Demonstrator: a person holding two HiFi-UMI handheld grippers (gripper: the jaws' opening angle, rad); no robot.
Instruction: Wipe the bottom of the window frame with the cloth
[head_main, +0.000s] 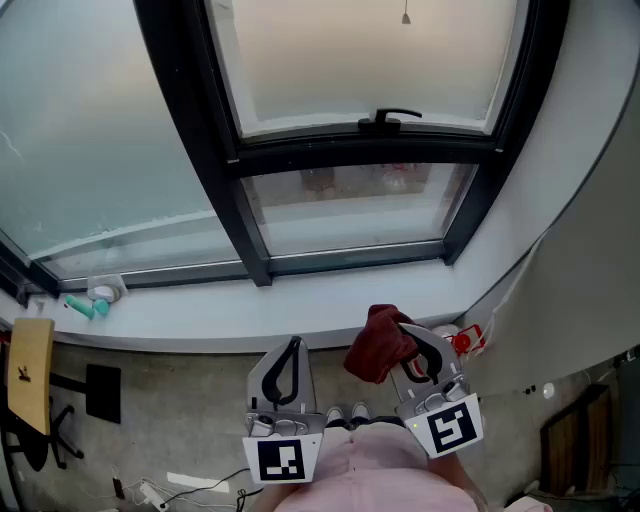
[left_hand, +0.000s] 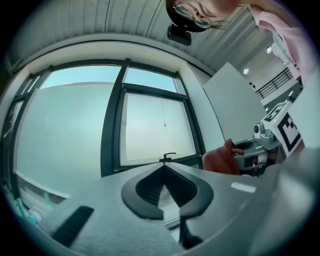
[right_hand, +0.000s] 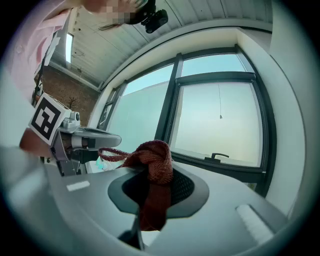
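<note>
Cloth (head_main: 378, 345) hangs bunched from your right gripper (head_main: 412, 347), jaws clamped on it, near the sill (head_main: 200, 322). Your left gripper (head_main: 293, 360) is closed and empty. Wiping hasn't begun, so reach far to the window frame's bottom rail (head_main: 345, 262).

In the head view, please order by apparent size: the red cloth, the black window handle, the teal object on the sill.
1. red cloth, though it is nearest the camera.
2. window handle and teal object look about alike; the handle is longer but thinner.
</note>
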